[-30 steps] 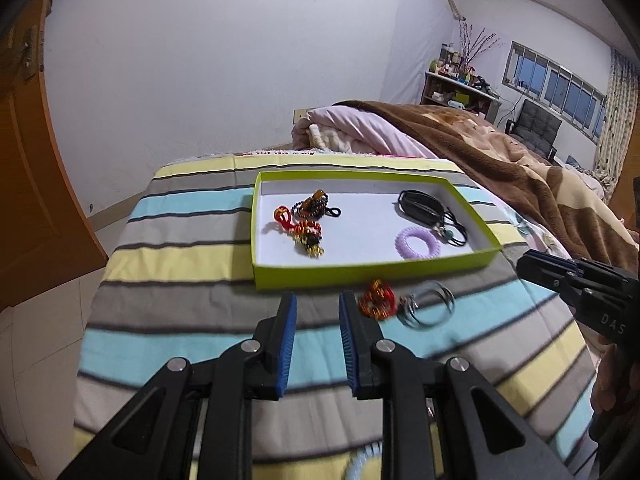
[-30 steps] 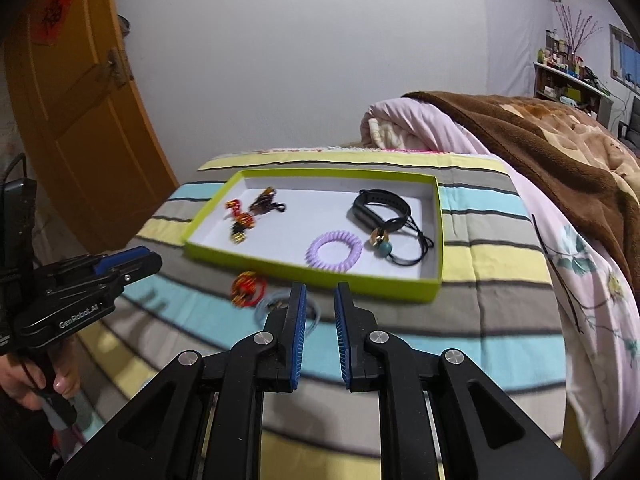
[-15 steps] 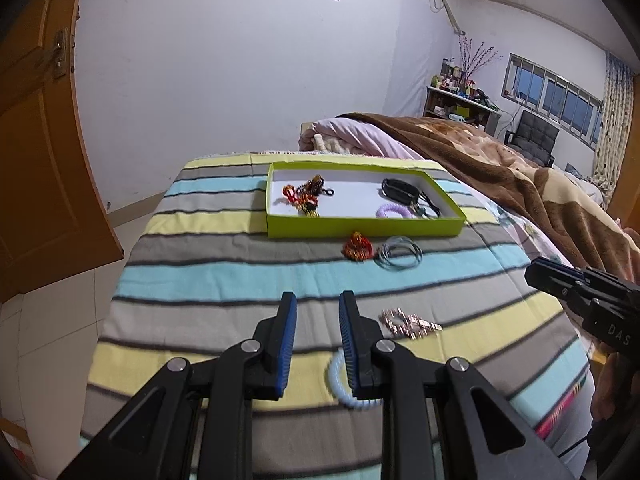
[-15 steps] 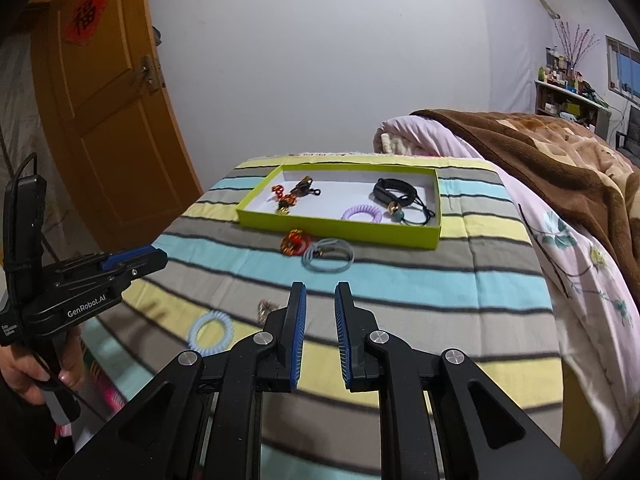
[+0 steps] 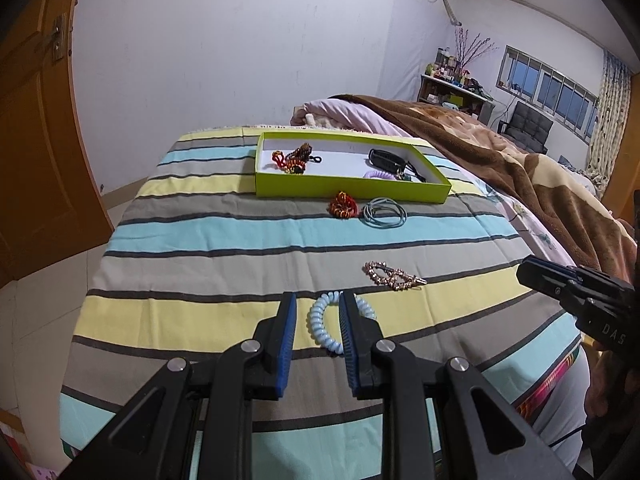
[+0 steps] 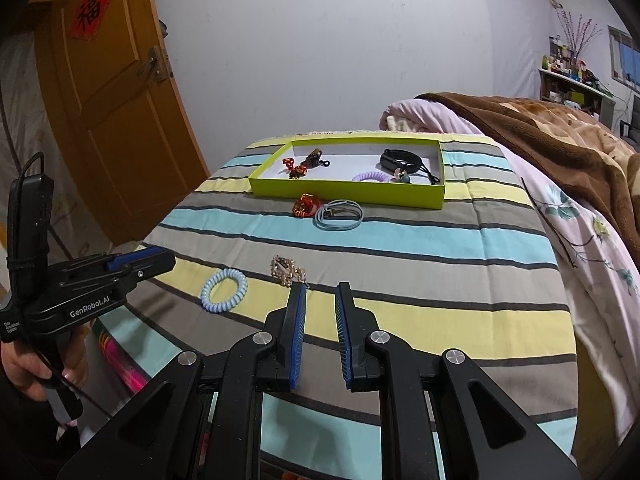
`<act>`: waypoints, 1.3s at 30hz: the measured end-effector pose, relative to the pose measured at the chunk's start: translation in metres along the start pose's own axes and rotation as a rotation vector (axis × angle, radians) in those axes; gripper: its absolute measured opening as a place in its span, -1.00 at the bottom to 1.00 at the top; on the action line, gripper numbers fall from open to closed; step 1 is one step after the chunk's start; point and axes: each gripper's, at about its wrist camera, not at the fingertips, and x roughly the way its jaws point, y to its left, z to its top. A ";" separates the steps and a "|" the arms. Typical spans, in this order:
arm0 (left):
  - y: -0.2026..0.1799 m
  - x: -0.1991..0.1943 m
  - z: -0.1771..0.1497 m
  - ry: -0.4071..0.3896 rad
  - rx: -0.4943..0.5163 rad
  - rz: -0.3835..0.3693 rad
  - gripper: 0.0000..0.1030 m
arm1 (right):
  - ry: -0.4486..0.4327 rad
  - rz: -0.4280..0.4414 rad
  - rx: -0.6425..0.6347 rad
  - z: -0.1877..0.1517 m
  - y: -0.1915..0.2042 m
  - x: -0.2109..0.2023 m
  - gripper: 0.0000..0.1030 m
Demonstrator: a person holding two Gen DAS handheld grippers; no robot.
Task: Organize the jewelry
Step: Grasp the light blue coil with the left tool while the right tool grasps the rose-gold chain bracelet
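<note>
A lime-green tray (image 5: 348, 193) (image 6: 348, 194) sits far back on the striped bedspread and holds beaded charms, a black band and a purple coil (image 6: 370, 177). In front of it lie a red-orange bracelet (image 5: 343, 205) (image 6: 306, 205) and grey-blue cord loops (image 5: 384, 213) (image 6: 339, 216). Nearer lie a rose-gold chain (image 5: 394, 276) (image 6: 288, 270) and a light-blue coil bracelet (image 5: 320, 332) (image 6: 243, 286). My left gripper (image 5: 319, 300) (image 6: 168, 258) hovers above and short of the coil, jaws slightly apart and empty. My right gripper (image 6: 321, 286) (image 5: 524, 272) hangs just right of the chain, narrowly open and empty.
An orange wooden door (image 6: 112, 120) stands left of the bed, with tiled floor (image 5: 48, 272) beside it. A brown blanket (image 5: 520, 184) and pink quilt (image 6: 420, 116) are heaped on the right. A hand (image 6: 28, 372) grips the left tool's handle at the bed's near edge.
Both grippers have pulled back from the tray toward the near edge of the bed. The chain and the light-blue coil have come into view. Jaw gaps look unchanged.
</note>
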 end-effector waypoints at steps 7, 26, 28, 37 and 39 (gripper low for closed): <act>0.001 0.014 -0.007 0.031 -0.004 -0.007 -0.55 | 0.020 0.016 -0.014 -0.001 0.002 0.008 -0.69; -0.002 0.059 -0.013 0.114 0.034 0.015 -0.48 | 0.142 0.087 -0.136 0.014 0.015 0.084 -0.62; -0.002 0.060 -0.014 0.109 0.044 0.019 -0.49 | 0.159 0.093 -0.162 0.015 0.018 0.091 -0.62; 0.009 0.060 -0.011 0.105 0.024 0.010 -0.77 | 0.210 0.117 -0.273 0.016 0.033 0.115 -0.62; 0.010 0.060 -0.010 0.104 0.025 0.008 -0.78 | 0.212 0.116 -0.279 0.017 0.033 0.118 -0.62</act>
